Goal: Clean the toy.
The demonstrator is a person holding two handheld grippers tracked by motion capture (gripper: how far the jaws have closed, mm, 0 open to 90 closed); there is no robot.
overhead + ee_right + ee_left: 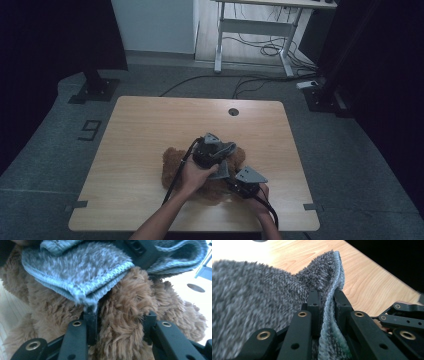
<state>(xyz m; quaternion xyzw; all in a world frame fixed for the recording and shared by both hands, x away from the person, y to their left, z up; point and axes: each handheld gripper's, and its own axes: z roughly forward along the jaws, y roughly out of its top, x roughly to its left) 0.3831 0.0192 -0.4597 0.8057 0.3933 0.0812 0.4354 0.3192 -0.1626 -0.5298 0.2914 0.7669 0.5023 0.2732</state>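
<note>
A brown plush toy (pixel 172 165) lies on the wooden table (pixel 150 125), near its front middle. Over the toy's right half hangs a grey fuzzy cloth (pixel 226 149) with a pale blue stitched hem. My left gripper (pixel 220 156) is above the toy, shut on that hem; the left gripper view shows the cloth (pixel 257 302) pinched between its jaws (pixel 325 293). My right gripper (pixel 229 183) comes in from the front right. In the right gripper view its jaws (pixel 120 315) squeeze a thick tuft of the plush (pixel 130 290), with the cloth (pixel 82 267) draped just above.
A round cable hole (pixel 233 111) sits near the table's far edge. Beyond the table stand a white-legged desk (pixel 260 30) with cables on the floor and two black stand bases (pixel 95 90). A "9" mark (pixel 90 130) lies on the floor at the left.
</note>
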